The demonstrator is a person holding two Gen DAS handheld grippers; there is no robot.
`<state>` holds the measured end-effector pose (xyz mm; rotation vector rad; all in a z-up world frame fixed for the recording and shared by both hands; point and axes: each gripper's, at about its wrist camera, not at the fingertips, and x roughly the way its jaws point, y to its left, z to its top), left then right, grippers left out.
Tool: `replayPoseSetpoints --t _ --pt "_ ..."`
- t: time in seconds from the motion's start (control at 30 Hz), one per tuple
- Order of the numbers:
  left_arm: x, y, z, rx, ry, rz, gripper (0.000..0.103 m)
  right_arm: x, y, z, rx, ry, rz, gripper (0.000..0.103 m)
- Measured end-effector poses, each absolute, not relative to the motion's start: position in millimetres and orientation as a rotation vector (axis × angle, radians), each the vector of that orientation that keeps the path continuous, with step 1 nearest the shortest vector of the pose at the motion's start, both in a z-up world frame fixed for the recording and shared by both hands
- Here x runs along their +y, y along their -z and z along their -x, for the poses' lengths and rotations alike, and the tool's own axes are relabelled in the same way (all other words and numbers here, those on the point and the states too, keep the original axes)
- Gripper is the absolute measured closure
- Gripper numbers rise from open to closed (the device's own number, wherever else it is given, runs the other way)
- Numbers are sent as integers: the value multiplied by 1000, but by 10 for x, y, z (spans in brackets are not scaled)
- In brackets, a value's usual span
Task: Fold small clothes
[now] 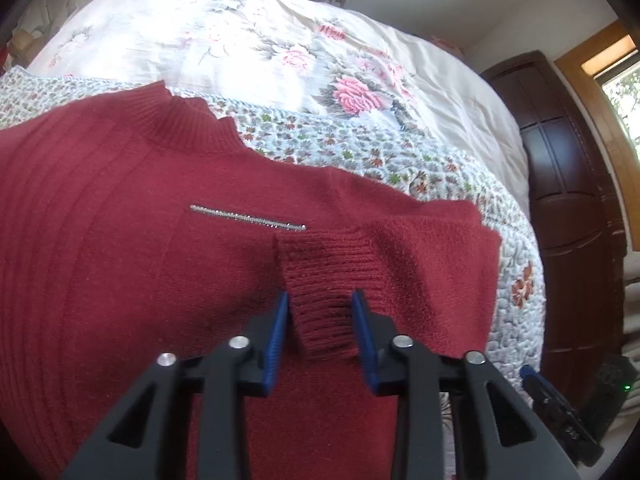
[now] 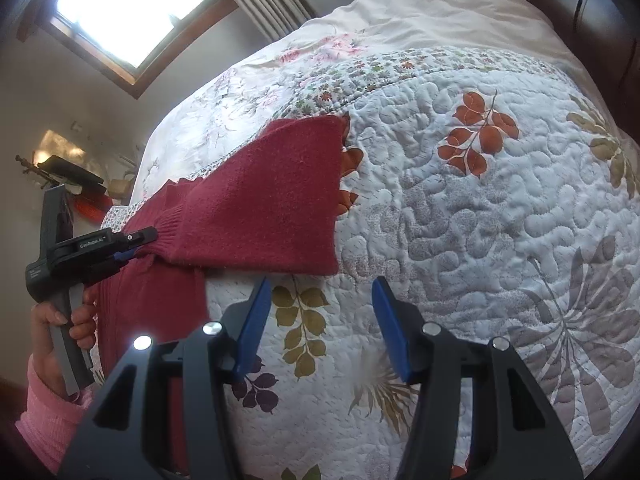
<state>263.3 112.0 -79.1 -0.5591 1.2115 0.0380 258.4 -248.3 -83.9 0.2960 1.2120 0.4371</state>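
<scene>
A dark red knit sweater (image 1: 120, 240) lies flat on the quilted bedspread (image 1: 460, 184), collar toward the far side, with a thin sparkly strip on its chest. One sleeve is folded across the body. Its ribbed cuff (image 1: 320, 292) sits between the blue pads of my left gripper (image 1: 320, 306), which press on both its sides. From the right wrist view, the sweater (image 2: 272, 200) stretches left, where a hand in a pink sleeve holds the left gripper (image 2: 138, 246) at the cuff. My right gripper (image 2: 318, 292) hovers open over bare quilt, just below the folded sleeve's edge.
A floral duvet (image 1: 300, 52) covers the far part of the bed. A dark wooden footboard (image 1: 568, 200) stands past the bed's right edge. In the right wrist view the leaf-patterned quilt (image 2: 480, 220) spreads wide to the right, and a bright window (image 2: 128, 4) sits above.
</scene>
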Motion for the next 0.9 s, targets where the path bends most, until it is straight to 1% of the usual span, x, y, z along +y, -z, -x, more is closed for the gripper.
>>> replayPoseSetpoints --t 0.03,0.1,0.17,0.2,0.27,0.37,0.4,0.43,0.47,0.5,0.53,0.63,0.7,0.73,0.8,0.87,0.9 --pt "1160 752 -2618 1194 -38 569 90 -2470 846 -2598 1212 -440 -301 50" --pt "1291 616 -2556 1136 -26 614 100 -2424 846 -2609 1213 -455 -308 50" --pt "1445 459 -2504 1085 -20 634 100 -2351 833 -2623 1212 -468 -303 50" --pt "1558 335 -2470 1044 -46 610 103 -2321 828 -2628 1211 -475 -302 49" --pt "1766 164 -2432 989 -90 574 103 -2246 818 -2645 1208 -492 -301 47" --pt "1988 130 -2424 1024 -81 594 103 -2142 825 -2689 1209 -499 -303 46" --pt "1999 179 -2420 1055 -72 605 97 -2103 827 -2706 1210 -502 -307 46" --pt "1973 252 -2419 1092 -54 616 84 -2070 828 -2721 1212 -504 -312 46" --pt "1934 325 -2414 1120 -34 628 76 -2032 825 -2732 1214 -508 -314 46" --pt "1852 429 -2422 1154 -11 640 58 -2004 825 -2738 1216 -510 -314 46" --pt "1778 513 -2429 1179 5 646 50 -1974 816 -2740 1218 -513 -309 46" --pt "1507 862 -2510 1274 57 671 46 -1942 780 -2715 1217 -511 -283 46" --pt "1384 1067 -2537 1320 57 712 45 -1985 756 -2681 1212 -500 -279 44" --pt "1348 1086 -2555 1309 41 707 41 -2026 750 -2662 1210 -491 -281 43" --pt "1273 1032 -2600 1271 43 675 41 -2125 759 -2619 1209 -470 -284 43" --pt "1194 988 -2666 1267 47 667 49 -2223 787 -2588 1215 -444 -293 43" --pt "1165 979 -2690 1273 36 662 55 -2262 807 -2573 1216 -436 -300 43"
